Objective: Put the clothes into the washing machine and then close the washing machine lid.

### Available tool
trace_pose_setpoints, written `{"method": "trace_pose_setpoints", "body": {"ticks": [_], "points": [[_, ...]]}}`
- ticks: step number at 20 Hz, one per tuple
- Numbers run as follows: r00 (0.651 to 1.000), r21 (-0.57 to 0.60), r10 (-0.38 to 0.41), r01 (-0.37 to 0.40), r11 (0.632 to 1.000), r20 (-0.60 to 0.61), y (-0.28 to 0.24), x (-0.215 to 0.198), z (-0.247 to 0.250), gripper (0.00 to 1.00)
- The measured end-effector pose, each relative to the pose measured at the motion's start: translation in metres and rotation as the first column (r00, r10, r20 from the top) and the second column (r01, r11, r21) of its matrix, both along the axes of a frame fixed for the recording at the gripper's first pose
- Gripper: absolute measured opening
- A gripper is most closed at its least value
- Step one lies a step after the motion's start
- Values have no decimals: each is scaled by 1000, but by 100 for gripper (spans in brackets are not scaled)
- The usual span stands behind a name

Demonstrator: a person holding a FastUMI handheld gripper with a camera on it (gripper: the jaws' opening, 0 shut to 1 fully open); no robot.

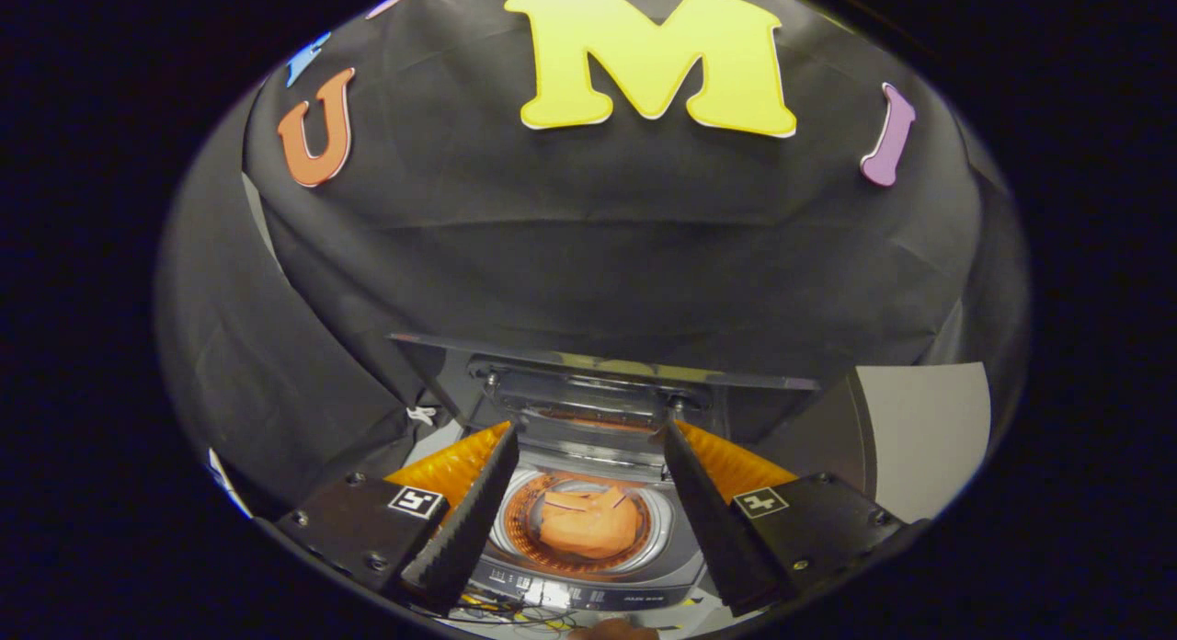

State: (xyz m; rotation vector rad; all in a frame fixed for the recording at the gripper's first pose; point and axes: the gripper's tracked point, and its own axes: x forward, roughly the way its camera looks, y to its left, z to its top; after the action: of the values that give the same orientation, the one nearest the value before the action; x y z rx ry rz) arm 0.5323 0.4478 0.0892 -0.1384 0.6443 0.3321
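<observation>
— Between the fingers, what's there right now?

— Nothing. The gripper [588, 530] hangs with its jaws spread wide and released, gripping nothing. Through the gap between the fingers you look straight down into the washing machine [588, 580], into its round drum [586, 528].

— And the clothes?

— An orange garment [588, 525] lies bunched at the bottom of the drum, dead centre between the two fingers and below them. It touches neither finger. From the look of it, the loading step is done.

— So what's left?

— The lid [602, 382]. It stands raised at twelve o'clock from the jaws, beyond the drum opening, its underside facing the camera. Its long axis runs from nine o'clock to three o'clock, across the line of the fingers, with the hinge side down at the back of the tub and the free edge uppermost.

— Which way must the gripper go, then?

— By my reckoning, forward and up toward twelve o'clock, to get behind or on top of that free edge, then draw it back toward six o'clock so the lid folds down over the opening. The open jaws straddle the lid's middle already, so little sideways correction seems needed.

— Anything else around?

— At six o'clock, just below the machine's control panel [570, 589], some loose cables [515, 614] lie on the surface. At three o'clock, past the right finger, a pale grey panel [929, 433] stands. The black cloth wall [588, 254] rises behind everything at twelve.
</observation>
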Motion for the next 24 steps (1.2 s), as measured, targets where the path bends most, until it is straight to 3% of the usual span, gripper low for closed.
{"method": "trace_pose_setpoints", "body": {"ticks": [13, 24], "points": [[999, -1, -11, 11, 1000, 38, 6, 72, 9, 100], [1000, 39, -16, 17, 999, -25, 17, 114, -9, 100]]}}
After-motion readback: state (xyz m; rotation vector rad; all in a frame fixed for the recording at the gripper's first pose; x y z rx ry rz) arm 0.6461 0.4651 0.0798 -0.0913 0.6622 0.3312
